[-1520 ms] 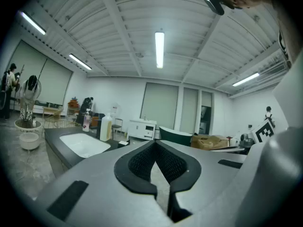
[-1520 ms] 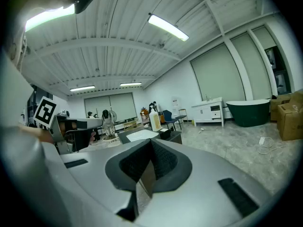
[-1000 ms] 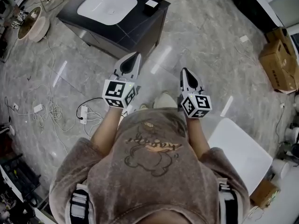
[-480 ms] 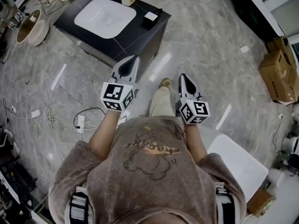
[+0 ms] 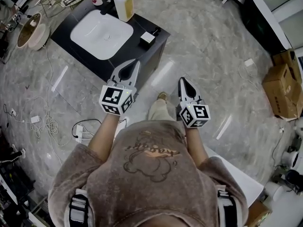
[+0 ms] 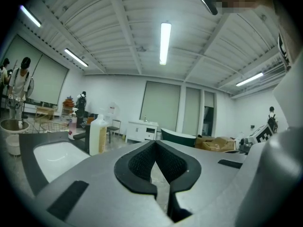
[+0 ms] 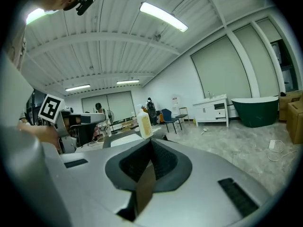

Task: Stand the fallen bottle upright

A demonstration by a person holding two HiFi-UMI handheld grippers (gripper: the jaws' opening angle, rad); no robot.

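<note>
We've got a grey marble floor [image 5: 213, 56], a dark cabinet [image 5: 154, 46] with a white sink [image 5: 102, 34] at 11 o'clock, cardboard boxes [image 5: 283, 82] at 3, loose cables [image 5: 49, 122] at 9, tube lights [image 6: 164, 42] overhead.

We see a translucent white bottle [image 5: 124, 4] holding yellowish liquid, closed at the top. It stands upright on the dark worktop [image 5: 143, 23], at the far edge just beyond the white basin [image 5: 102, 34], near the basin's far right corner.

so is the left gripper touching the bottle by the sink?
Apart. Head view: the left gripper hangs before the near corner of the vanity, the bottle stands upright at its far edge, dark countertop showing between them.
</note>
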